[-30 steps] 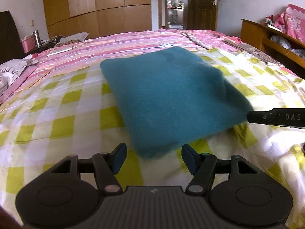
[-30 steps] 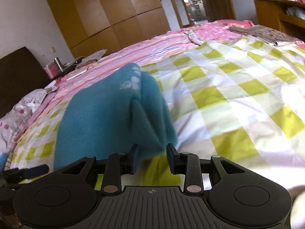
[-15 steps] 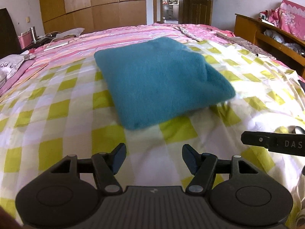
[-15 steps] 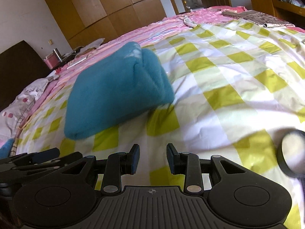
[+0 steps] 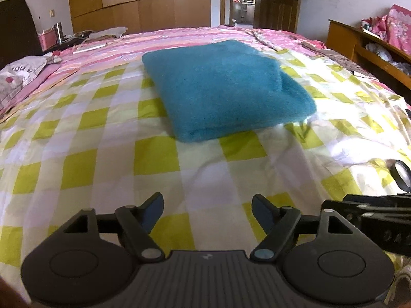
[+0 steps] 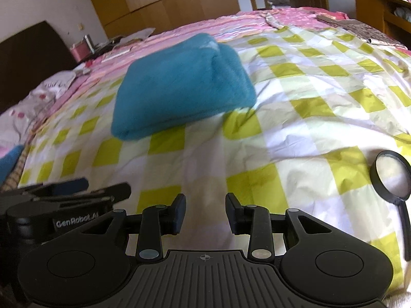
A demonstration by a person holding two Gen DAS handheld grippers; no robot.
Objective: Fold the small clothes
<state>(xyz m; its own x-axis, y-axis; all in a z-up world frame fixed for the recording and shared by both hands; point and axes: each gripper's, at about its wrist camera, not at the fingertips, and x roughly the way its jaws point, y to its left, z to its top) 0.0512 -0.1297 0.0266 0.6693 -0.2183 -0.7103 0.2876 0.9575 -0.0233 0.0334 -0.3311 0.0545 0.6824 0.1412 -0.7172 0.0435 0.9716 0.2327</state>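
Observation:
A teal fleece garment lies folded into a thick rectangle on the yellow-and-white checked bedsheet. It also shows in the right wrist view. My left gripper is open and empty, well back from the garment's near edge. My right gripper is open and empty, also back from the garment. Each gripper shows at the edge of the other's view: the right one low right, the left one low left.
A black-rimmed magnifying glass lies on the sheet to the right. A pink striped cover spreads beyond the garment. Pillows lie at the left, a wooden shelf unit stands at the right, wardrobes behind.
Both grippers have pulled back from the teal garment. The right gripper let go of its corner, and the garment now lies flat and folded on the sheet.

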